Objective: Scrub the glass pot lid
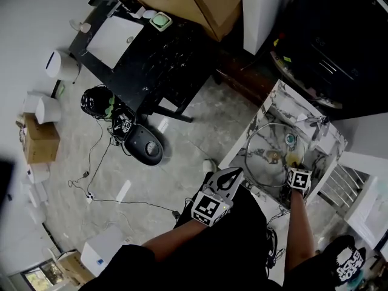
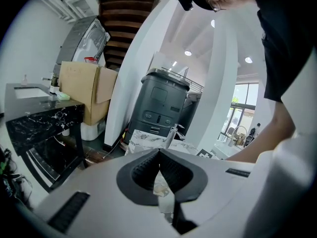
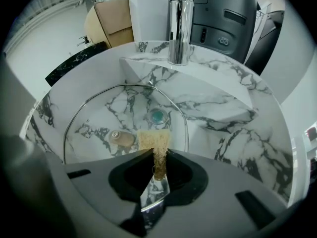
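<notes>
Scrubbing looks barely begun: the glass pot lid [image 3: 111, 110] lies in the sink [image 3: 223, 128], frame centre, without visible suds. Your right hand-held gripper [image 3: 159, 155] clamps a scrub pad [image 3: 153, 140] over the lid. Your left hand-held gripper [image 2: 159, 152] is clenched and empty.

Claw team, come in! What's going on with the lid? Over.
Right claw shut on scrub pad, by knob of glass lid in sink. Left claw shut, empty, aside. Nothing blocking.

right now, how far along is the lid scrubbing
Done: the glass lid lies in the sink, and the right gripper is shut on the scrub pad. In hand: the pad is over the lid beside its knob. Left: the scrubbing; no suds show. The left gripper is shut and empty.
</notes>
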`<action>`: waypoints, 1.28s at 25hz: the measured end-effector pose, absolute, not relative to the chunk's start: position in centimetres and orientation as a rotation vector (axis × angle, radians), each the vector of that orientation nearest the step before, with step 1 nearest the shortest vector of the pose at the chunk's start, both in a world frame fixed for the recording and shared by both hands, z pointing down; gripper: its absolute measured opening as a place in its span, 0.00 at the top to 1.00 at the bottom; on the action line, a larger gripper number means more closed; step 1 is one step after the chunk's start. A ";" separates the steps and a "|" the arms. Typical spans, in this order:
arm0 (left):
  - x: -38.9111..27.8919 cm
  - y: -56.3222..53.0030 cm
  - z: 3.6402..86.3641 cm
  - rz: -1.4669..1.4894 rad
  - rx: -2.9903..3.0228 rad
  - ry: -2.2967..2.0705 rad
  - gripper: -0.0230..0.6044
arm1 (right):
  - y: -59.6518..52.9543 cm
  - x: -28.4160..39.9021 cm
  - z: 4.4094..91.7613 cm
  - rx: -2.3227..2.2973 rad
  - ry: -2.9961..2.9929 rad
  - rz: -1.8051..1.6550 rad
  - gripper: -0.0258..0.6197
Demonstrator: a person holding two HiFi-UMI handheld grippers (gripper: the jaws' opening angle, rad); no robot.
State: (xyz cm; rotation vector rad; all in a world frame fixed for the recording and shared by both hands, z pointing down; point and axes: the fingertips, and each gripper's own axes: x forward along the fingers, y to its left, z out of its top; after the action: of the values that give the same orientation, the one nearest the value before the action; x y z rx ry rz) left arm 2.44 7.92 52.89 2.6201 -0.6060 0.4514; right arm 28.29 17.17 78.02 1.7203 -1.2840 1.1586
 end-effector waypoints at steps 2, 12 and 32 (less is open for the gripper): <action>2.6 8.4 52.8 0.448 2.627 -0.591 0.94 | 17.6 28.1 78.0 1.711 -1.275 1.169 0.86; 2.6 9.3 51.7 0.424 2.630 -0.560 0.94 | 19.7 24.9 77.9 1.646 -1.294 1.265 0.86; 1.2 8.5 51.7 0.388 2.603 -0.652 0.94 | 18.4 19.2 78.4 1.398 -1.414 1.257 0.86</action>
State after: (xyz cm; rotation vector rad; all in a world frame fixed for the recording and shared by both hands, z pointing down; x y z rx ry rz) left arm 1.23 8.46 51.67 2.6026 -0.6519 0.3882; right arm 19.17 18.38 78.36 1.3977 -1.4138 1.2571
